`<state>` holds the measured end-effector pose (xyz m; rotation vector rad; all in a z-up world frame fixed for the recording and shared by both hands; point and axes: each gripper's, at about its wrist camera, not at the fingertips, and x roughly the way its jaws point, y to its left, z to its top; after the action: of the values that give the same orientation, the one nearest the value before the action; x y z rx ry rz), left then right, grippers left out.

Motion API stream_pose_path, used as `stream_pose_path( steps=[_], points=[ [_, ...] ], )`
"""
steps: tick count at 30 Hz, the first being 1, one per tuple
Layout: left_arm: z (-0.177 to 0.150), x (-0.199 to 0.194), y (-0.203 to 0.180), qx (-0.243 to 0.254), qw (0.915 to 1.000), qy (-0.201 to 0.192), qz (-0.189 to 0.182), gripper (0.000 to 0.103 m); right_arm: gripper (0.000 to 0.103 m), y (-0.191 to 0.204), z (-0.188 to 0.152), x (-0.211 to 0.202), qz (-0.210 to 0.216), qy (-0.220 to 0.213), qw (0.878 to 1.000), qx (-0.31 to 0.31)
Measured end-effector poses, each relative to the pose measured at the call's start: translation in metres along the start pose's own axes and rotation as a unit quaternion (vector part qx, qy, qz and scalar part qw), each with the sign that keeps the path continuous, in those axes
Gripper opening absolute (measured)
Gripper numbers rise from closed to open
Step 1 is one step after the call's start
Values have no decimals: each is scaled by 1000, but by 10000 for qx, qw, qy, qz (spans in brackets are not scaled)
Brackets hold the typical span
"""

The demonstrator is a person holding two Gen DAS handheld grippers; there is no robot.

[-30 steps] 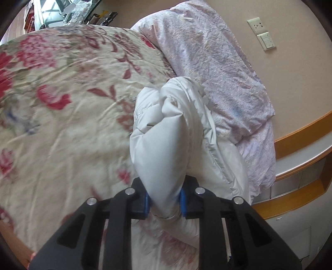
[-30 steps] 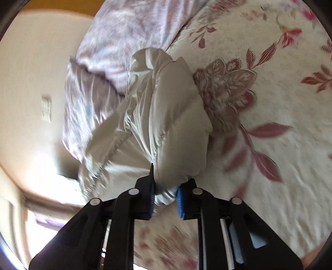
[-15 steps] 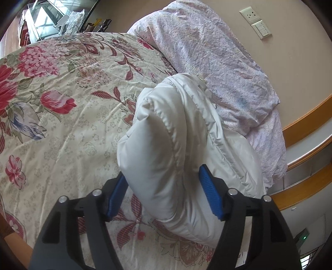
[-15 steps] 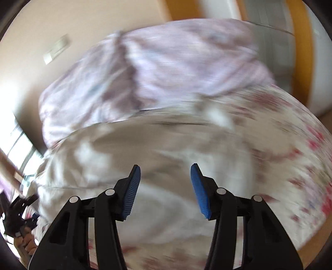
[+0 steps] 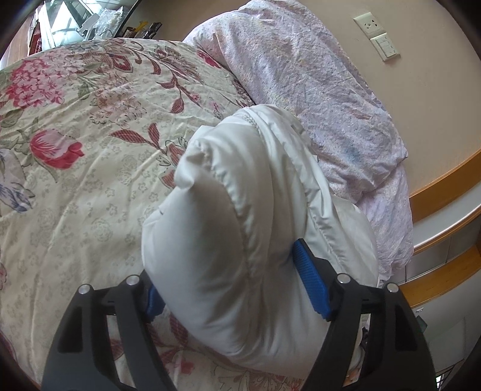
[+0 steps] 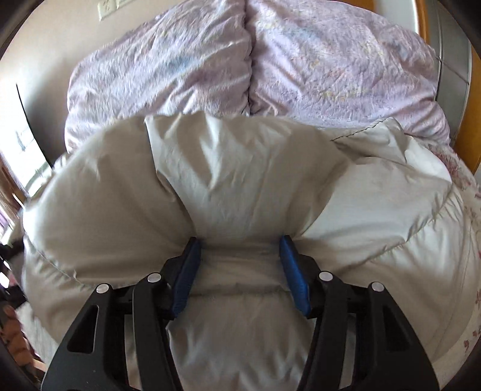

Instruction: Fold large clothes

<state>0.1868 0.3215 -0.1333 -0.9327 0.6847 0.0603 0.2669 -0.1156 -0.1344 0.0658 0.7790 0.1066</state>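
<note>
A puffy white padded jacket (image 5: 246, 210) lies bunched on the floral bedspread (image 5: 75, 135) beside the lilac pillows. My left gripper (image 5: 231, 288) is open, its blue pads wide apart on either side of a bulging end of the jacket. In the right wrist view the jacket (image 6: 240, 186) fills the middle. My right gripper (image 6: 240, 267) is open, its jaws set around a fold of the jacket and pressing into the padding without clamping it.
Two lilac pillows (image 6: 255, 66) lie against the headboard behind the jacket, also in the left wrist view (image 5: 315, 84). A wooden headboard rail (image 5: 445, 186) and a wall with a socket and switch (image 5: 378, 33) lie to the right. A cluttered shelf (image 5: 90, 18) stands beyond the bed.
Both grippers were shut on the jacket a second ago and have opened. The right gripper swung round to face the pillows and now straddles a fold; the jacket has settled on the bed.
</note>
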Motion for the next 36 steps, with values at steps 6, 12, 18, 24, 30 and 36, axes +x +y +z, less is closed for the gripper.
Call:
stream_pose_path(
  steps=[6, 12, 18, 24, 30, 36],
  points=[
    [7, 7, 1, -88, 9999, -28, -120, 71, 57, 10, 0, 10, -209, 71, 9997, -119],
    [13, 9, -4, -57, 9998, -48, -169, 59, 57, 12, -1, 12, -282, 57, 9995, -86],
    [15, -4, -33, 524, 9984, -194, -111, 36, 57, 13, -2, 11, -349, 18, 9994, -29],
    [16, -22, -75, 1072, 9932, -349, -296, 33, 57, 13, -3, 11, -341, 9, 9994, -19],
    [5, -38, -132, 1720, 9821, -467, -603, 32, 57, 13, -2, 11, -332, -1, 9994, -8],
    [-19, -44, -186, 2349, 9673, -520, -806, 32, 57, 13, 0, 8, -305, 17, 9995, 48]
  ],
)
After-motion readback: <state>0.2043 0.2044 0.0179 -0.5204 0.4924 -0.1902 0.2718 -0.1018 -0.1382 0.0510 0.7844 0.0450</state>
